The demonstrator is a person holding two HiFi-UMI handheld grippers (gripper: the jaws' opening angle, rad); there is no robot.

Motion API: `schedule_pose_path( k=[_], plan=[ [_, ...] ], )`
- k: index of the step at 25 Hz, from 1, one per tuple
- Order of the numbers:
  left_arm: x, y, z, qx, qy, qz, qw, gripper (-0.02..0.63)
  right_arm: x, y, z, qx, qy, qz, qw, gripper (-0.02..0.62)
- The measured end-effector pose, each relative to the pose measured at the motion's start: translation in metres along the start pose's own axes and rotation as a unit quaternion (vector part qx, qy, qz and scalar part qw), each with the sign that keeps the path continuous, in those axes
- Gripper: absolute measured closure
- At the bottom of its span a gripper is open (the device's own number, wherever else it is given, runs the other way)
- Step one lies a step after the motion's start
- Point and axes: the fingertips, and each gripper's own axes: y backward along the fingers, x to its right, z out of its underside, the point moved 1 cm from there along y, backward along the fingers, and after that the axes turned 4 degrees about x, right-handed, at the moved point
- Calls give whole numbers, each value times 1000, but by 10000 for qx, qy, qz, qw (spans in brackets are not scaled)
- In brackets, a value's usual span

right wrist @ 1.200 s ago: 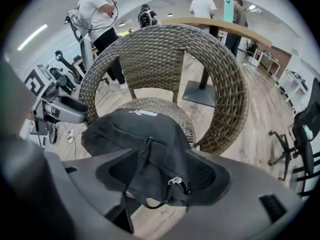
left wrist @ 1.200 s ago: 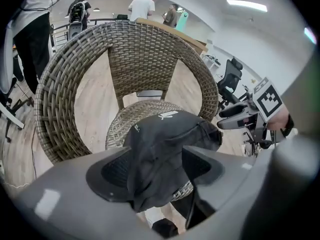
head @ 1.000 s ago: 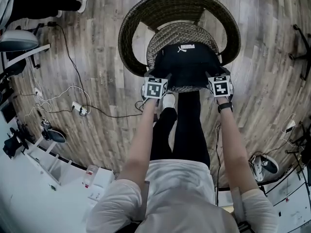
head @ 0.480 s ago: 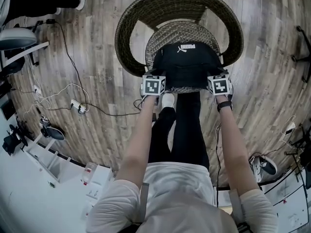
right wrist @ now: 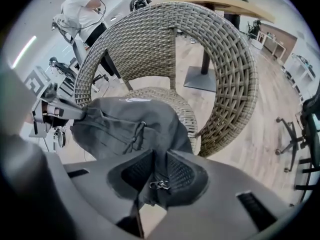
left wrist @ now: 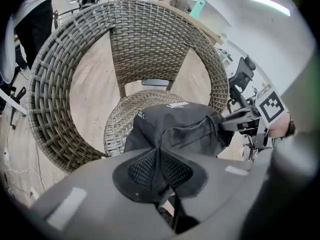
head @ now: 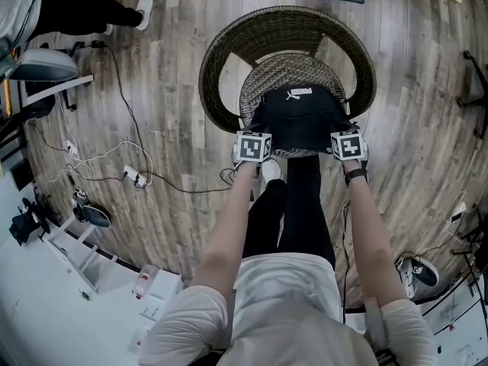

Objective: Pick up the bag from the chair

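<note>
A black bag [head: 301,117] with a white logo lies on the seat of a round wicker chair [head: 221,59]. My left gripper [head: 255,137] is at the bag's near left corner and my right gripper [head: 347,137] at its near right corner. In the left gripper view the jaws [left wrist: 159,171] pinch a fold of the bag [left wrist: 175,129]. In the right gripper view the jaws [right wrist: 152,179] pinch bag [right wrist: 125,126] fabric by a zip pull. Both pairs of jaws have just been closing, with bag fabric between them.
The chair's curved wicker back [left wrist: 55,84] rings the seat behind the bag. My own legs [head: 293,204] stand just before the chair. White cables and a power strip [head: 133,176] lie on the wood floor at left. Another person's legs [head: 84,10] and an office chair [head: 42,65] are at far left.
Both grippers stay at the bag's near corners. The bag's front edge looks slightly gathered between them. The head view has shifted a little, so the chair now sits further right.
</note>
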Motion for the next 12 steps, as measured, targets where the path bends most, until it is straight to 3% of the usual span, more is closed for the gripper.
schedule_pose_path(
  k=[12],
  plan=[
    [14, 84, -57, 825, -310, -66, 9961, 578, -23, 85, -52, 811, -437, 427, 9948, 529]
  ],
)
